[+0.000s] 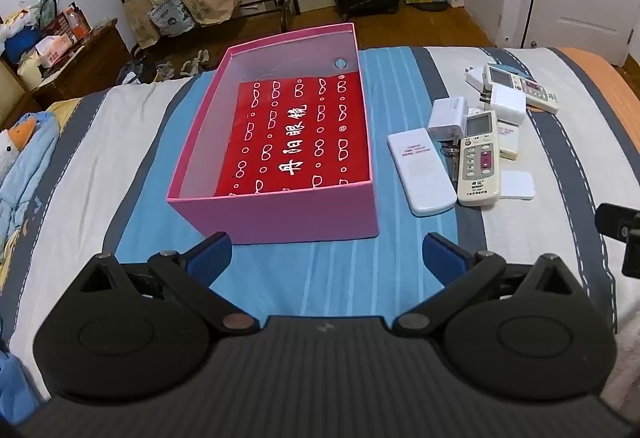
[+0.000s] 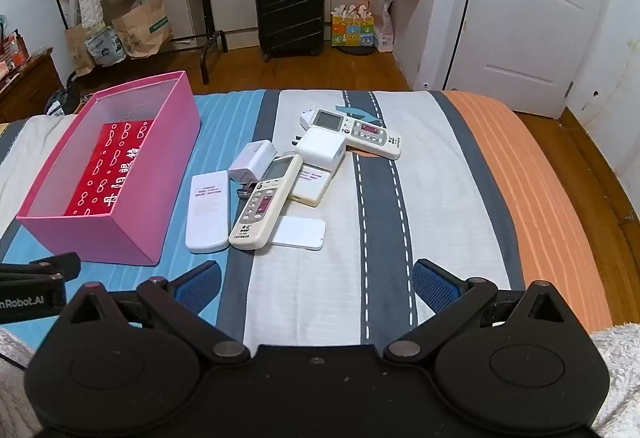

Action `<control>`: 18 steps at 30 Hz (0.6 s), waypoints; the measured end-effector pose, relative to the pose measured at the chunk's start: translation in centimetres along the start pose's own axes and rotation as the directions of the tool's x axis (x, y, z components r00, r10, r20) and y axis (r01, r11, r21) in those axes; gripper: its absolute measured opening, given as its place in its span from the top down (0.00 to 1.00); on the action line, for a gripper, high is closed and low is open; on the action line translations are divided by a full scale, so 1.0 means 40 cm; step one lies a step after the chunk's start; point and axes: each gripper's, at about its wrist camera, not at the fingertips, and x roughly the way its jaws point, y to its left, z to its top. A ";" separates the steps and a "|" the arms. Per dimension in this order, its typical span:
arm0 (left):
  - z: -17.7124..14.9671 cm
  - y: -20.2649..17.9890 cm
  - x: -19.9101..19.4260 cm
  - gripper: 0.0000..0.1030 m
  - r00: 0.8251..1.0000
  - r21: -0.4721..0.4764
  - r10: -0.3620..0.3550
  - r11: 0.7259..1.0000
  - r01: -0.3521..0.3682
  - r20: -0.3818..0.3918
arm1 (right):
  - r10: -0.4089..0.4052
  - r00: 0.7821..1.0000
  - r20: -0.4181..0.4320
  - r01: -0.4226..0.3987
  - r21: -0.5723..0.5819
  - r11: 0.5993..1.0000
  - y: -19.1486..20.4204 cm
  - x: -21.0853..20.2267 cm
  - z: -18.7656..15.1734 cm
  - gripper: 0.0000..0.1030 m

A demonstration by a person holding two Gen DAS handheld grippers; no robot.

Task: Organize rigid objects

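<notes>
Pink box (image 1: 276, 216) holds only a red sheet (image 1: 296, 134), remotes and chargers (image 2: 280, 174) lie unsorted beside it, and left gripper (image 1: 326, 258) and right gripper (image 2: 316, 284) hover with jaws apart, empty.

**Clearance over the bed**

I see bare striped bed (image 2: 320, 298) ahead of both tongs, left (image 1: 326, 254) and right (image 2: 316, 284), each spread wide with nothing between. The pink box (image 1: 276, 212) walls off the left; its top is open. The cluster of remotes and chargers (image 2: 280, 178) crowds the middle, pieces overlapping.
</notes>
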 end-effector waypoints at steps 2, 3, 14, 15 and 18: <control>0.000 -0.002 0.001 0.00 1.000 -0.002 0.006 1.000 -0.006 0.001 | 0.002 1.000 0.002 -0.002 0.000 1.000 0.000 0.000 -0.001 0.00; 0.000 -0.004 0.001 0.00 1.000 -0.004 0.006 1.000 -0.006 0.001 | 0.001 1.000 0.002 -0.001 0.001 1.000 -0.001 0.000 -0.002 0.00; -0.004 0.007 -0.016 0.00 1.000 -0.014 -0.013 1.000 0.013 0.023 | -0.001 1.000 0.010 0.001 -0.005 1.000 -0.008 -0.012 -0.003 0.00; -0.005 0.005 -0.016 0.00 1.000 -0.014 -0.013 1.000 0.013 0.025 | 0.000 1.000 0.010 0.000 -0.005 1.000 -0.009 -0.012 -0.003 0.00; -0.004 0.012 -0.016 0.00 0.999 -0.034 -0.031 0.999 0.032 0.016 | -0.003 1.000 0.011 0.003 -0.006 1.000 -0.003 -0.013 0.000 0.00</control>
